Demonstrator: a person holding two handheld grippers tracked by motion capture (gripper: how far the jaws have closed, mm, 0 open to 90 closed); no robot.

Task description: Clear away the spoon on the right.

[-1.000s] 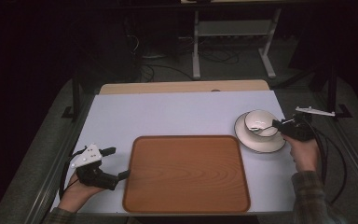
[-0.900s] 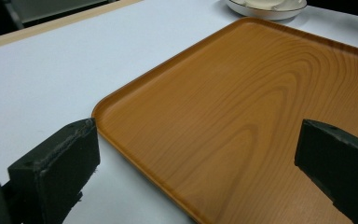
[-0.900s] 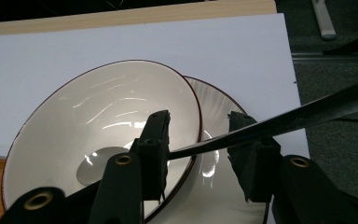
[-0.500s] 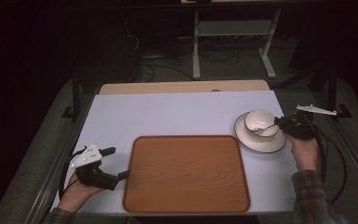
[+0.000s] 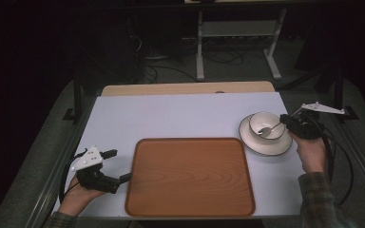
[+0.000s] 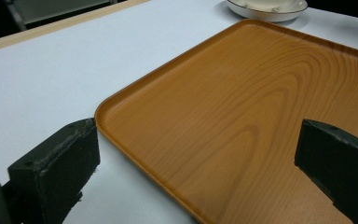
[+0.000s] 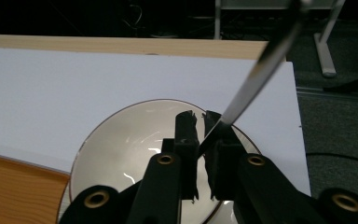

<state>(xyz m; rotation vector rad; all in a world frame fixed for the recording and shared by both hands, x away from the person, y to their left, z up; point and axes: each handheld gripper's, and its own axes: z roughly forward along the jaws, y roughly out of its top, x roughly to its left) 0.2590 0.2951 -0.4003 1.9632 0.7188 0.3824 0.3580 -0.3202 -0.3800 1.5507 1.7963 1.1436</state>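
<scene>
A: Your right gripper [image 5: 288,124] is clamped on the spoon [image 5: 268,129] handle; its bowl rests in the cup [image 5: 265,125] on the saucer [image 5: 275,147].

B: Lift straight, I'd say, so the cup stays put; your left gripper [image 5: 118,166] waits open beside the tray [image 5: 190,176].

The right claw [image 5: 288,124] has drawn back from the cup [image 5: 264,125] toward the saucer's [image 5: 265,144] right edge, taking the spoon [image 5: 269,128] handle along.
</scene>
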